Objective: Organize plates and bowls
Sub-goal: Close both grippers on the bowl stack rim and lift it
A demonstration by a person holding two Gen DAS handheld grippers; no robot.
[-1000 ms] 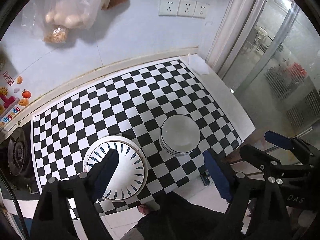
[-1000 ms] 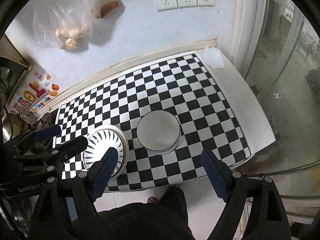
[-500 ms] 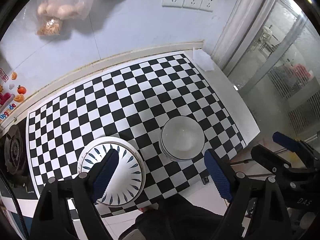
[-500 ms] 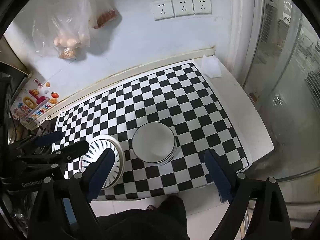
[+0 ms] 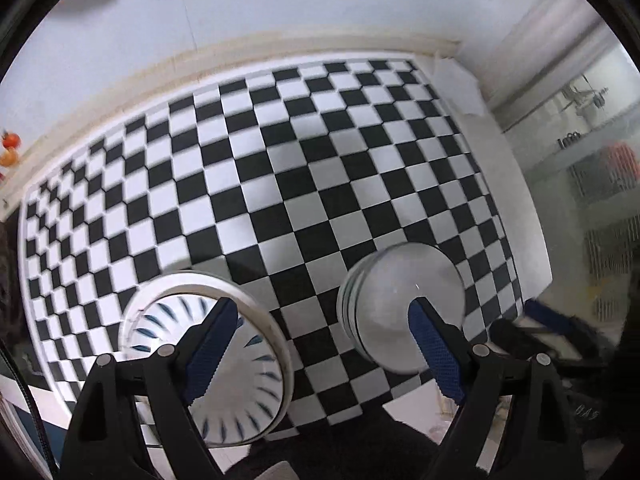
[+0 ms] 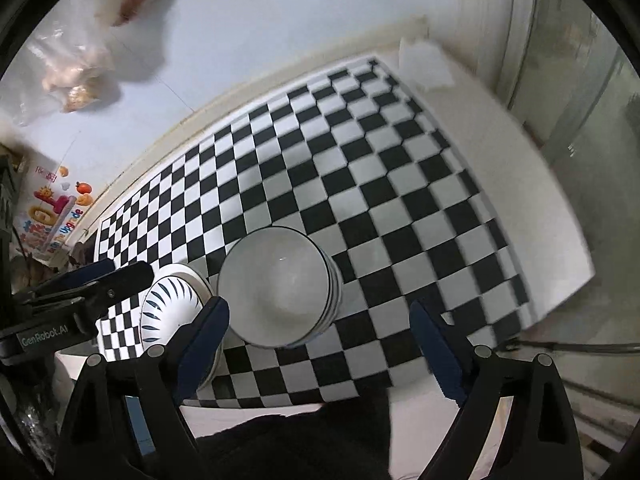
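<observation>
A stack of white plates with blue leaf marks (image 5: 224, 364) sits at the front left of the checkered mat (image 5: 280, 168). A stack of plain white bowls (image 5: 400, 304) sits to its right. My left gripper (image 5: 320, 344) is open and empty, above and between the two stacks. In the right wrist view the bowls (image 6: 276, 288) and the plates (image 6: 172, 308) lie just ahead of my right gripper (image 6: 320, 344), which is open and empty. The left gripper (image 6: 80, 292) shows there at the left edge.
The checkered mat (image 6: 360, 184) covers a white counter (image 6: 532, 208) against a white wall. Plastic bags of food (image 6: 76, 76) hang on the wall at the left. A glass door (image 5: 592, 184) stands to the right. A white cloth (image 6: 424, 64) lies in the far corner.
Both grippers have moved down and forward toward the counter, so the plates and bowls look larger and closer. Both stay open. The stacks have not moved.
</observation>
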